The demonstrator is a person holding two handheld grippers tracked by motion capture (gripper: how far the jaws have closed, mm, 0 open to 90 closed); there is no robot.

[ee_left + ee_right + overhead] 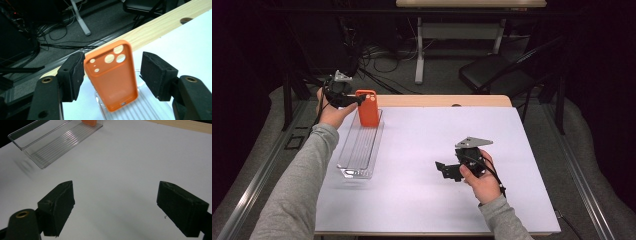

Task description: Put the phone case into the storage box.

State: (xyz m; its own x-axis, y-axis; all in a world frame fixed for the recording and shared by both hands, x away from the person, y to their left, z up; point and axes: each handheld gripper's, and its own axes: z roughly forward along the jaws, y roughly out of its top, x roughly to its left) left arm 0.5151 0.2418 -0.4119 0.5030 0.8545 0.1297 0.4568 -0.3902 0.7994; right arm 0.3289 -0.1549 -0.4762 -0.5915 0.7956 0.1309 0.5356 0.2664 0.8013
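Left claw [111, 75] apart; orange phone case [112, 75] between pads, seemingly touching one. Back out straight, sparing clear tray [140, 111].

The left black two-jaw gripper [358, 100] is held out at the far left on a straightened grey-sleeved arm, fingers [72, 75] spread. The right black two-jaw gripper [443, 169] hangs low, fingers [60, 205] wide apart.

room: dark | floor [442, 75]: grey, cables [377, 55] | black chair [492, 70], perhaps folding

Bright, even light on the white table [427, 150], dark surroundings, soft shadows, slight blur throughout.
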